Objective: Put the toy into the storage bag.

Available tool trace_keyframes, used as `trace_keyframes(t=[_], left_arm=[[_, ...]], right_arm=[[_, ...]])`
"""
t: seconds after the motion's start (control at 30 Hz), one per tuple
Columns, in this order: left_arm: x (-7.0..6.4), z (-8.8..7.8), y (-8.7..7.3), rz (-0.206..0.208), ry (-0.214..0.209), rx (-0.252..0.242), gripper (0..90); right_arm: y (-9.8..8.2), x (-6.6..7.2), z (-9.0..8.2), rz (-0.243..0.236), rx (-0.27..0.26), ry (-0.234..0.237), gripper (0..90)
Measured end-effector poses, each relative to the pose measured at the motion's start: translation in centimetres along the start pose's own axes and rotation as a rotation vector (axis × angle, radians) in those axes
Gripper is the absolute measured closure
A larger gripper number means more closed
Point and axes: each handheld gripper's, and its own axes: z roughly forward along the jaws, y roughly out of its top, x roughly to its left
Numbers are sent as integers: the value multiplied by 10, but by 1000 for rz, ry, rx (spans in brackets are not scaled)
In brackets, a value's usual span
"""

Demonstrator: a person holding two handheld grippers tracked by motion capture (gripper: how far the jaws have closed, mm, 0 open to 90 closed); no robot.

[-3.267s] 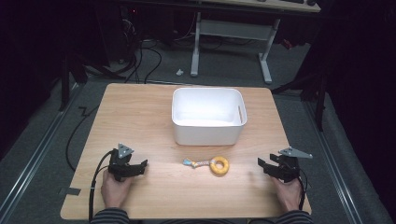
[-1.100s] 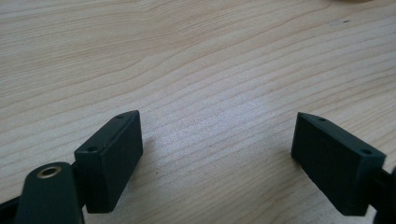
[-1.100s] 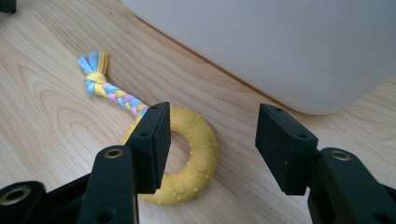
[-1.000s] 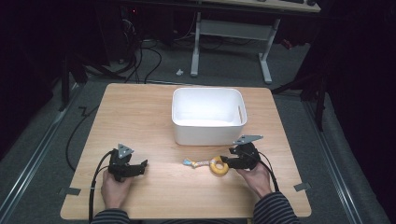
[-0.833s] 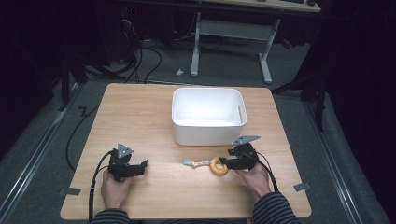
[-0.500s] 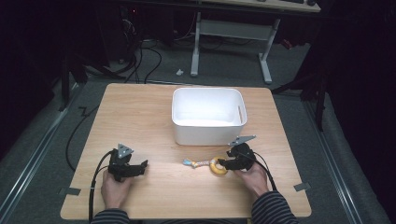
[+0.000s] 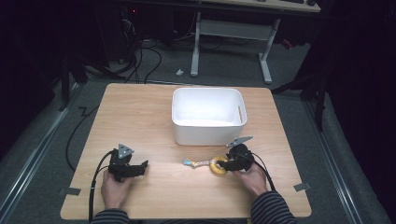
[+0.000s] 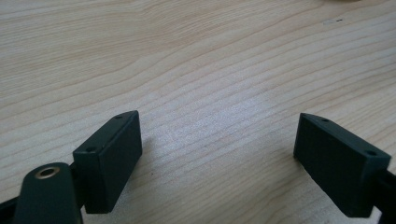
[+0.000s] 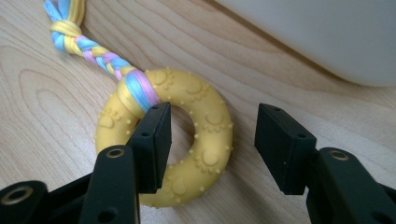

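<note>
Right gripper view: the right gripper (image 9: 210, 140) straddles one side of the yellow knobbly rubber ring (image 9: 187, 140) with its braided pastel cord, lying on the wooden table (image 7: 140, 116) just beside the white plastic bin (image 7: 208, 114), pads not yet pressing; the left gripper (image 8: 219, 158) gapes wide over bare wood

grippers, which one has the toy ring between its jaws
The right gripper: one jaw sits in the hole of the yellow ring, the other outside it. The left gripper stands open over bare table.
</note>
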Motion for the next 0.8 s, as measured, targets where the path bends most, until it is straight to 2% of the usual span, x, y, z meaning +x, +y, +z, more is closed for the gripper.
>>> trace_keyframes(t=[0.13, 0.57, 0.8], left_arm=[[0, 0, 0, 0, -1, 0, 158], [0, 0, 0, 2, 2, 1, 159], [-1, 0, 0, 3, 3, 1, 163]], right_arm=[[-1, 0, 0, 2, 8, -5, 495], [3, 7, 1, -56, 32, -28, 653], [5, 7, 0, -34, 50, -23, 665]])
